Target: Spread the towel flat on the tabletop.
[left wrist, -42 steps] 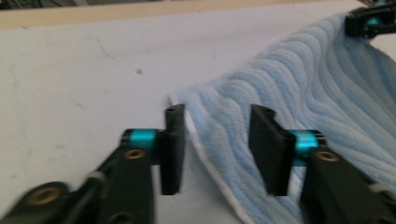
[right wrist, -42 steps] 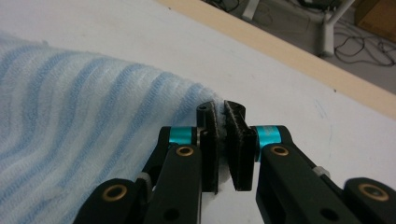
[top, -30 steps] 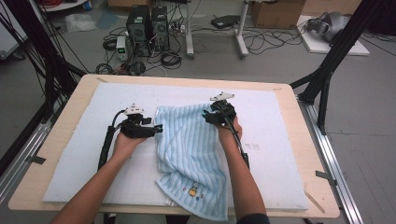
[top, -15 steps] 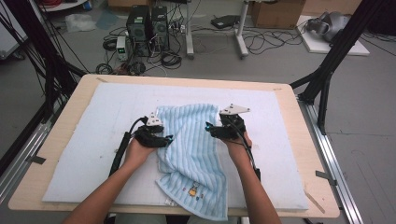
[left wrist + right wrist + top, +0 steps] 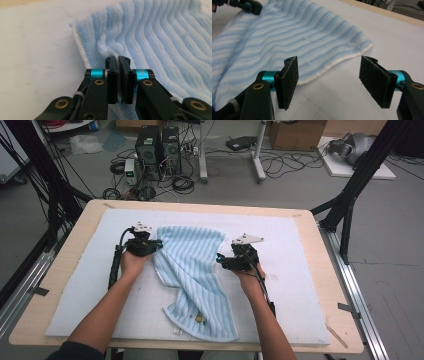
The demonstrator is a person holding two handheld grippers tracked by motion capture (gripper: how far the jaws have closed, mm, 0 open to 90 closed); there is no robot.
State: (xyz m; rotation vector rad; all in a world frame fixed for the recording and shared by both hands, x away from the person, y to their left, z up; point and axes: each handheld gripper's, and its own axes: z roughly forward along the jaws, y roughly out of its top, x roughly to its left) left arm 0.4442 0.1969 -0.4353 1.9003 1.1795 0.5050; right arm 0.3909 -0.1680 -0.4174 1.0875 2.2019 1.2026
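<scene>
Near tabletop edge: lower end of blue-and-white striped towel [image 5: 192,275], small tag on it, lying crumpled on white foam mat [image 5: 300,320] over wooden tabletop [image 5: 345,335]. Forearms in from bottom, one hand per gripper. Mid-table, right side: right gripper [image 5: 224,261] just beside towel's right edge, jaws standing wide apart, nothing between them, pads [image 5: 288,80] clear of cloth; white-hemmed towel edge and corner just beyond jaws in right gripper view, bare mat beneath. Mid-table, left side: left gripper [image 5: 159,245] at towel's upper left corner, jaws just closed to shut, pinched on towel; in left gripper view a small pucker of terry bunched right at closed tips [image 5: 117,61], hem running off to left, stripes fanning out to right. Also seen far off in right gripper view, top left, at towel's far corner. Towel's upper part spread fairly flat between the two grippers, narrowing and folding over itself toward near edge. Black cable trailing back along each forearm; grey three-cornered plate on top of each gripper. Beyond tabletop: floor with computer towers [image 5: 157,145], tangled cables, cardboard box [image 5: 295,132], black frame struts at both sides.
</scene>
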